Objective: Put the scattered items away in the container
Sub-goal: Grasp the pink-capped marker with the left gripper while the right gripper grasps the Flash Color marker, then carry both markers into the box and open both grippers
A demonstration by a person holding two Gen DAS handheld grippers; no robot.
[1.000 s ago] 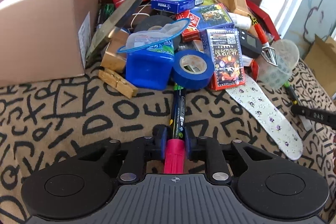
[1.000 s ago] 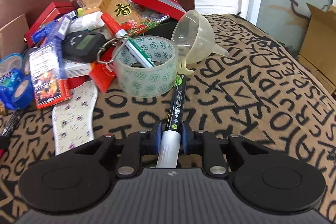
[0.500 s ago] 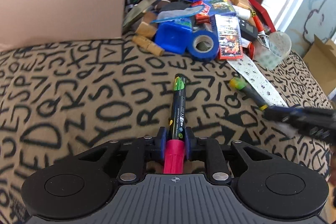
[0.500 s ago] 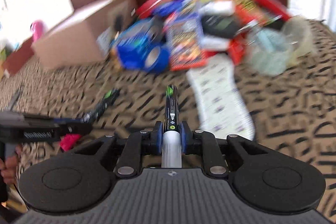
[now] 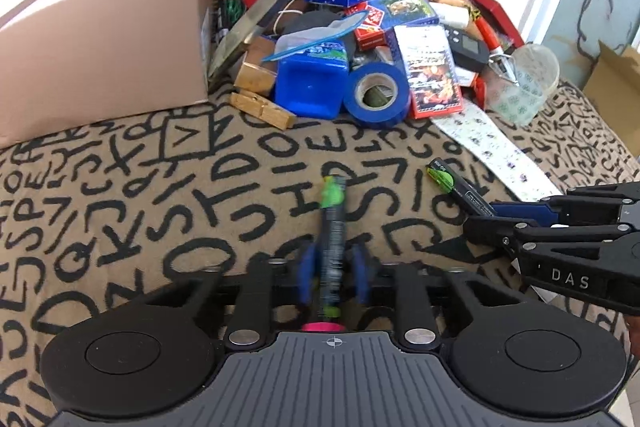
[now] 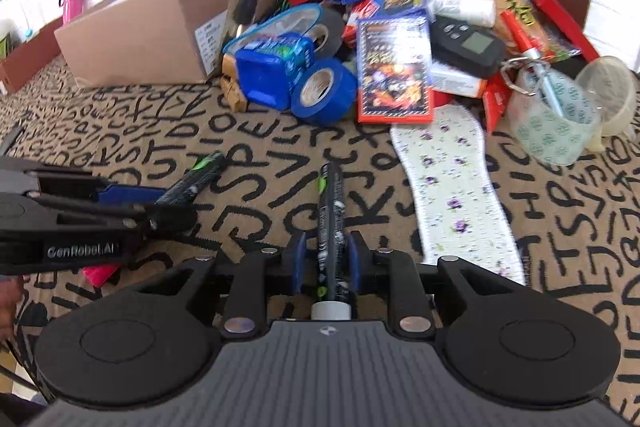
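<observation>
Left wrist view: your left gripper (image 5: 332, 267) has its jaws clamped on a pink-capped marker (image 5: 332, 223); right gripper (image 6: 325, 259) likewise grips a grey-capped marker (image 6: 330, 223). Both are light, stiff, slick; hold mid-barrel. Cardboard box (image 5: 108, 35) sits ahead-left.

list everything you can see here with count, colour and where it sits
cardboard box: 1, tan, back left on the patterned cloth
blue tape roll: 1, blue, front edge of the pile
blue plastic tub: 1, blue, left of the tape roll
card box with red border: 1, red and dark, right of the tape roll
floral shoe insole: 1, white with purple flowers, on the cloth right of centre
clear patterned tape roll: 1, clear with green print, far right
black handheld device: 1, black, on the pile
pink-capped marker: 1, black, in left gripper
grey-capped marker: 1, black, in right gripper
</observation>
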